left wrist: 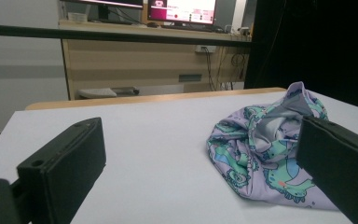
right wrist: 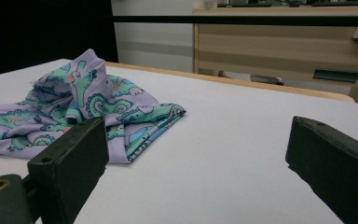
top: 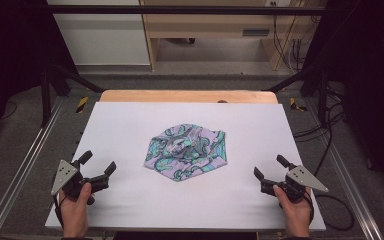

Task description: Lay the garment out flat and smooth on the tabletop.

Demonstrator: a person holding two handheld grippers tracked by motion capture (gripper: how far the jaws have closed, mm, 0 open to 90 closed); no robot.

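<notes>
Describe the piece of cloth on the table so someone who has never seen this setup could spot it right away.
Look at the white table that spans the middle of the high view. Near its centre lies a crumpled cloth, bunched into a loose heap rather than spread flat. It is pale purple with teal and green cartoon creatures printed on it, the one colourful thing on the plain surface, lying apart from the black hand-held grippers at the near corners.

We see a crumpled purple patterned cloth (top: 187,151) mid-table (top: 130,120), our left gripper (top: 100,165) and right gripper (top: 269,166) wide-jawed, well apart from it.
</notes>
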